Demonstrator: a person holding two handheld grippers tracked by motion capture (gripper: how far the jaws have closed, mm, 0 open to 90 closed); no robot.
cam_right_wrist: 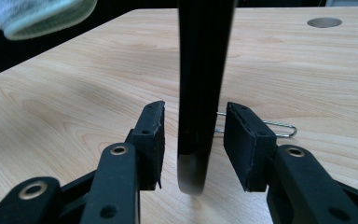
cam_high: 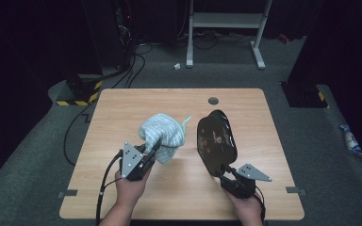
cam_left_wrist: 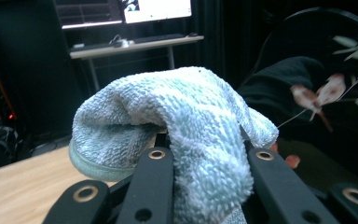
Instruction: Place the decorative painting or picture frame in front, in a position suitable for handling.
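Terry towel (cam_left_wrist: 186, 126) pinched in the left gripper (cam_left_wrist: 205, 161) hides the pads; right gripper (cam_right_wrist: 193, 144) jaws stand spread around the black tray's (cam_right_wrist: 200, 93) edge.

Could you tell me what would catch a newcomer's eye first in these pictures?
Probably the pale blue-green towel bunched in the left hand-held gripper, lifted above the middle of the wooden table. Beside it, right of centre, a glossy black plate with a floral pattern stands on edge between the right hand-held gripper's jaws.

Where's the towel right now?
In the high view, the light blue towel is left of centre above the table, clamped in the left gripper, beside the black tray.
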